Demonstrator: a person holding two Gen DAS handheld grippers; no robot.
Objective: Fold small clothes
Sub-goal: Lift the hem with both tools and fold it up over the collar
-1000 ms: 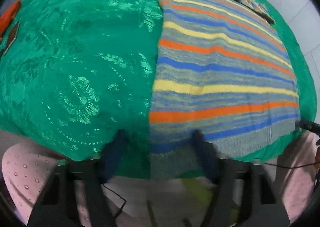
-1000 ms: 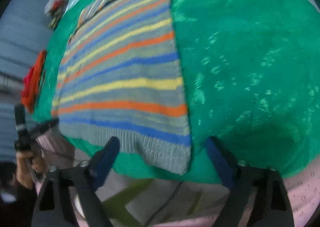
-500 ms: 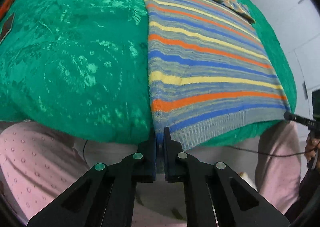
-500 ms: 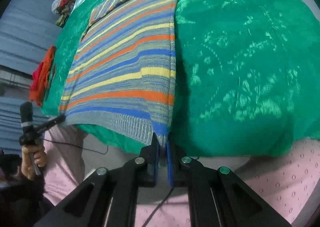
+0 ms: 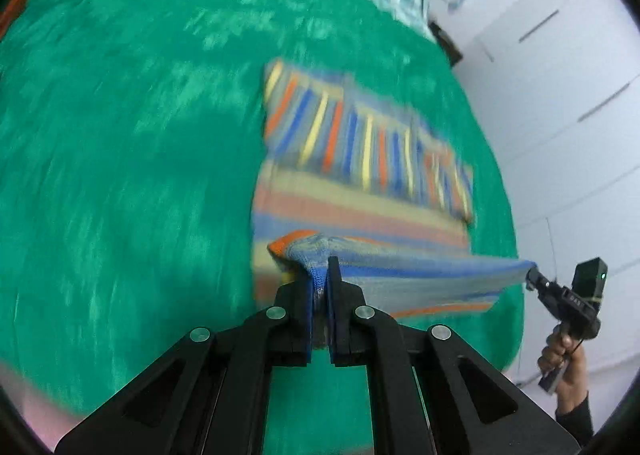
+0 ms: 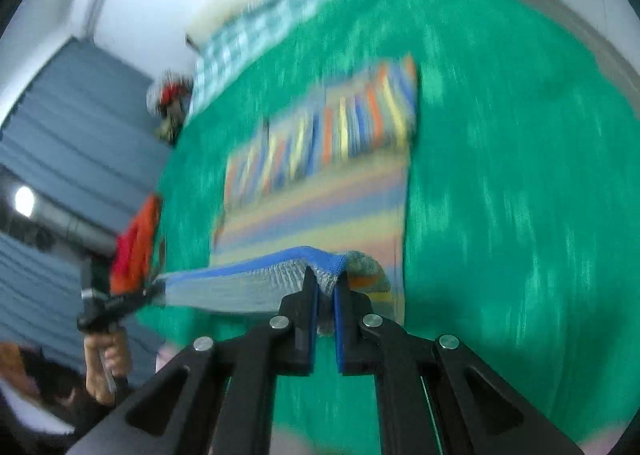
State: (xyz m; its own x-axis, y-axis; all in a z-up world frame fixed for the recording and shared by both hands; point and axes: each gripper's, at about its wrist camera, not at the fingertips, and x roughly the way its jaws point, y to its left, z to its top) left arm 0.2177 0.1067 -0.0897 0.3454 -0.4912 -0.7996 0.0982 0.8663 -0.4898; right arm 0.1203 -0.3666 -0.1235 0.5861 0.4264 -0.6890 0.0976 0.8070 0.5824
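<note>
We had the sleeves already folded in, and both grippers, left (image 5: 319, 275) and right (image 6: 326, 285), fingers pinching the sweater (image 5: 360, 191) hem above the bed (image 5: 120, 175), were mid-fold toward the far edge.

Bright, even light — heavy motion blur, fisheye-warped edges.

no readable text, label, brand, number or sign is to be found in either view; faint pale marks are seen on the right gripper (image 5: 532, 275) body, but they cannot be made out.
</note>
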